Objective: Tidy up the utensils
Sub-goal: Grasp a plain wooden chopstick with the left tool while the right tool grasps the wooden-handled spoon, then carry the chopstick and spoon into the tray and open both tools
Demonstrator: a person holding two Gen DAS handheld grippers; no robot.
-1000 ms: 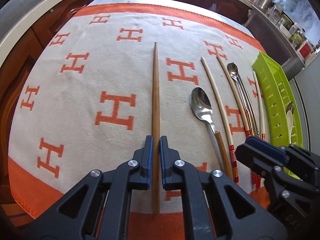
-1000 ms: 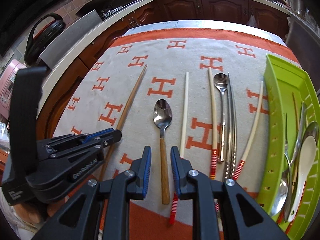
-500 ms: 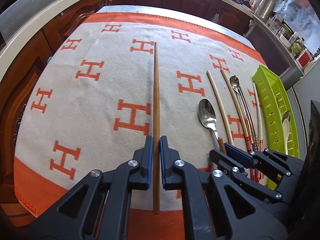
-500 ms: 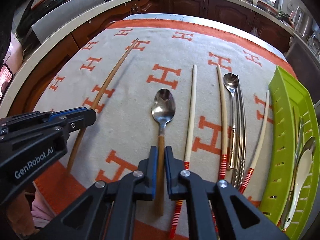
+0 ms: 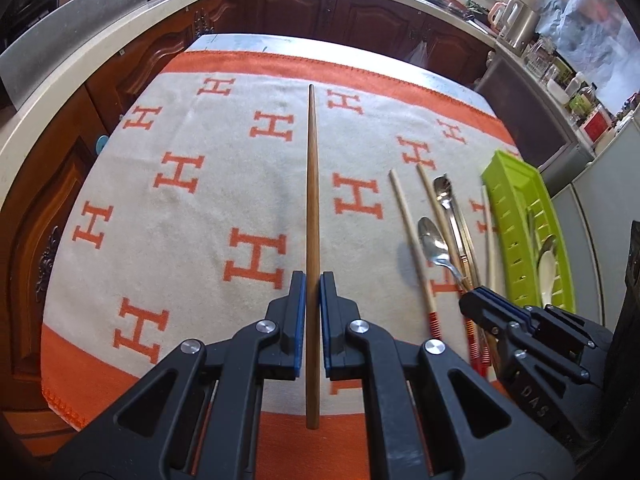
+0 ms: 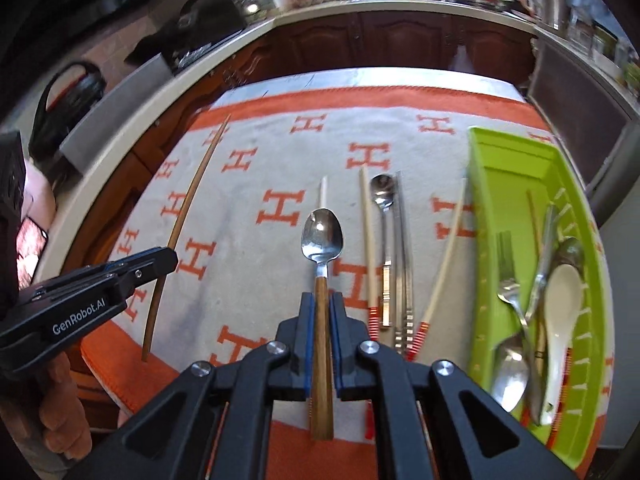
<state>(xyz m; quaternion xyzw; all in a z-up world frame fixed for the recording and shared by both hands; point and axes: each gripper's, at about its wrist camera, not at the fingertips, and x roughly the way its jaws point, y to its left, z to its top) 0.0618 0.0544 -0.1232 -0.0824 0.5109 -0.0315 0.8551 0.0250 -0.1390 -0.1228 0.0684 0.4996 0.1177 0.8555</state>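
My left gripper [image 5: 313,280] is shut on a long brown wooden chopstick [image 5: 312,200] and holds it above the cloth; it also shows in the right wrist view [image 6: 180,224]. My right gripper [image 6: 321,300] is shut on the wooden handle of a metal spoon [image 6: 322,236], lifted off the cloth. In the left wrist view the right gripper [image 5: 480,300] and spoon [image 5: 434,246] are at right. Cream chopsticks with red ends [image 6: 370,248], a slim metal spoon [image 6: 383,200] and metal chopsticks [image 6: 404,264] lie on the cloth.
A green slotted tray [image 6: 508,160] at right holds a fork, spoons and a white ceramic spoon [image 6: 560,312]. The white and orange patterned cloth [image 5: 192,208] covers the table. Dark wooden cabinets and a curved counter surround it.
Both grippers have risen, lifting the brown chopstick and the wooden-handled spoon off the cloth. The right gripper closed on the spoon handle about half a second ago.
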